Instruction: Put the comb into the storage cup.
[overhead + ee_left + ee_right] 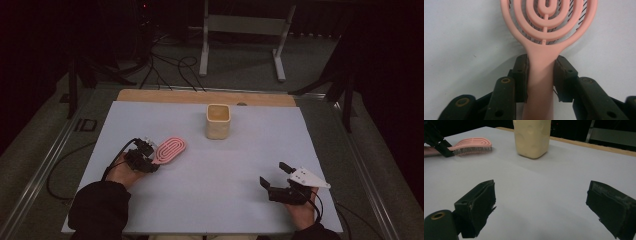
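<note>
left gripper (541,75) jaws pinch the pink hairbrush (546,32) handle, head toward one o'clock; right gripper (541,205) jaws spread.

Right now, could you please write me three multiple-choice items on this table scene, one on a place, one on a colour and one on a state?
1. Where does the cream square-mouthed plastic cup stand on the pale grey table mat?
A. toward the far edge, near the middle
B. at the near right corner
C. beside the right gripper

2. What colour is the oval plastic hairbrush?
A. blue
B. pink
C. green

3. How does the left gripper stand?
A. wide open over bare mat
B. closed on the cup's rim
C. closed on the hairbrush handle

Answers:
1 A, since the high view shows the cup upright near the mat's far edge.
2 B, as the brush is pink in all three views.
3 C, because the left gripper view shows both pads against the handle's sides.
</note>
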`<state>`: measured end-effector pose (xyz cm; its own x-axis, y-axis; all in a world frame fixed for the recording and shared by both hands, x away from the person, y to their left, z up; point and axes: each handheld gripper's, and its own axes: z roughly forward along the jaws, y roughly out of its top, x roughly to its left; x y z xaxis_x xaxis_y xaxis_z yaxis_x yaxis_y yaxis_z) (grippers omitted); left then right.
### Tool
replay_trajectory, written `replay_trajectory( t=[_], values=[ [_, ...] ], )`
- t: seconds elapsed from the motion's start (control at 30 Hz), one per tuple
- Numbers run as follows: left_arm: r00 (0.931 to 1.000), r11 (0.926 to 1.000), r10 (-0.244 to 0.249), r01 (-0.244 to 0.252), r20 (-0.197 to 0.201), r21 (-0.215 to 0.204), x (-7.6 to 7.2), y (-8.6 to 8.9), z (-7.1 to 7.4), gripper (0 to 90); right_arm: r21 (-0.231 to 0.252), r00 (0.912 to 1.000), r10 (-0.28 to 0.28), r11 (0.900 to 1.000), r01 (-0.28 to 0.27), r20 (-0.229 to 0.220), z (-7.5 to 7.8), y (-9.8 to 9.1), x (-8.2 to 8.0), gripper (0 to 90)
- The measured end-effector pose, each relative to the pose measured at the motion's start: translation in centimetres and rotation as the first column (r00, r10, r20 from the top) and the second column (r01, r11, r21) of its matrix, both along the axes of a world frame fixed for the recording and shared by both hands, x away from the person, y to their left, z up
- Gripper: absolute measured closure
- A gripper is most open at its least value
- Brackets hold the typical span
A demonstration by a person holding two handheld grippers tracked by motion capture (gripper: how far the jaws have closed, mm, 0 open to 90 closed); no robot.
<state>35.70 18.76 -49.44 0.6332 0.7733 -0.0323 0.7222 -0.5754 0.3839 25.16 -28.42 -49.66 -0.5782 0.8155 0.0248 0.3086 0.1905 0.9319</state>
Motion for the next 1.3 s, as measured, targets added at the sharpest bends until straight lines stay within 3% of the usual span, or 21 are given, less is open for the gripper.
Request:
replay_trajectory(
  t=[0.23,0.47,0.83,1.3],
  values=[
    [1.0,0.9997,-0.006,0.006,0.002,0.023,0.0,-0.4,0.1,69.9,0.0,1.0,0.001,1.0,-0.001,0.0,0.0,0.0,0.0,8.4],
    [0.9995,0.9993,0.003,-0.004,0.03,0.036,-0.1,-0.5,0.2,70.1,0.001,1.0,0.0,1.0,0.0,-0.002,0.0,0.0,0.0,8.3],
    [0.9967,0.9997,0.02,-0.021,0.079,0.016,-0.5,-0.3,0.9,70.2,0.001,1.0,-0.002,1.0,0.002,-0.004,0.0,0.0,0.0,8.4],
    [0.9866,0.997,0.067,-0.06,0.149,-0.048,-0.8,0.1,2.1,70.2,-0.003,1.0,-0.002,1.0,0.002,-0.005,-0.1,0.0,0.1,8.4]
  ],
)
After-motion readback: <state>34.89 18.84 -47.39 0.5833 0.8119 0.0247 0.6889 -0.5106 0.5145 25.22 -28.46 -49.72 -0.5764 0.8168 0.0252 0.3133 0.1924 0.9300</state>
